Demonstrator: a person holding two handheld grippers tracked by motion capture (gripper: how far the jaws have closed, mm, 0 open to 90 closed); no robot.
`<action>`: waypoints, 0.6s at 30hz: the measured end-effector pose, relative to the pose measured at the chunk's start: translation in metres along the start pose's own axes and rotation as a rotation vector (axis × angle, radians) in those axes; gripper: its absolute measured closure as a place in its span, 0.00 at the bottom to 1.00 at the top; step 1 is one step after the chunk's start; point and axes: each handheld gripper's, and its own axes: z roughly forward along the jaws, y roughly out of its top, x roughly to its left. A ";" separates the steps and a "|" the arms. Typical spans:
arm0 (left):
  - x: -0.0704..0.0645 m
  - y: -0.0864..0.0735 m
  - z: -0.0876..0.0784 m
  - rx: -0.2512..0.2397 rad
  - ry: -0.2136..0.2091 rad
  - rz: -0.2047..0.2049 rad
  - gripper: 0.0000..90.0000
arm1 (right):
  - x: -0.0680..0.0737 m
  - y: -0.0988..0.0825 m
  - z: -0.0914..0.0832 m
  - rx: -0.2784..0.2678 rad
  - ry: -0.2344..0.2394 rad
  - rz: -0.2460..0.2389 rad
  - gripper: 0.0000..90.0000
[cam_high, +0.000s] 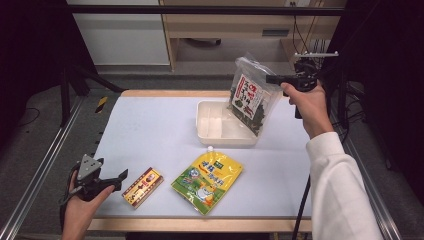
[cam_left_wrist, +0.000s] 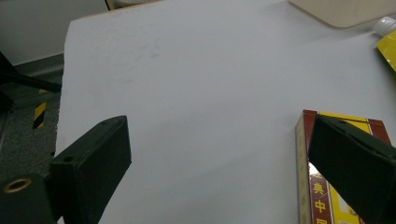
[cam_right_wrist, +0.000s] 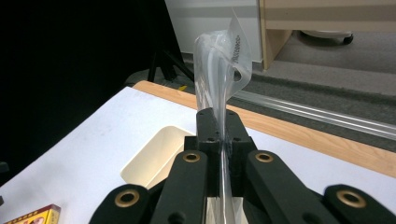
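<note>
My right gripper (cam_high: 272, 79) is shut on the clear top edge of a snack bag (cam_high: 249, 97), which hangs over the right half of a cream tray (cam_high: 210, 125); its lower corner reaches the tray. In the right gripper view the jaws of the right gripper (cam_right_wrist: 220, 119) pinch the bag's clear plastic (cam_right_wrist: 219, 70) above the tray (cam_right_wrist: 154, 156). My left gripper (cam_high: 120, 176) rests at the table's front left, open, just left of a red and yellow box (cam_high: 143, 187). In the left gripper view the box (cam_left_wrist: 322, 196) lies partly behind the right jaw.
A yellow spouted pouch (cam_high: 207, 181) lies flat at the front centre of the white table (cam_high: 150, 130). A wooden cabinet (cam_high: 225, 25) stands beyond the far edge. Metal frame rails (cam_high: 45, 160) run along both sides.
</note>
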 end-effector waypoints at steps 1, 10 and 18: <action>0.000 0.000 0.000 0.000 0.000 0.001 0.06 | -0.001 -0.001 0.000 -0.001 0.002 0.009 0.99; 0.000 0.000 0.000 -0.002 -0.002 0.003 0.06 | 0.000 -0.004 0.002 -0.013 0.021 0.020 0.99; -0.002 0.001 0.000 0.000 -0.004 0.011 0.06 | 0.003 -0.008 0.007 -0.005 0.025 0.025 0.99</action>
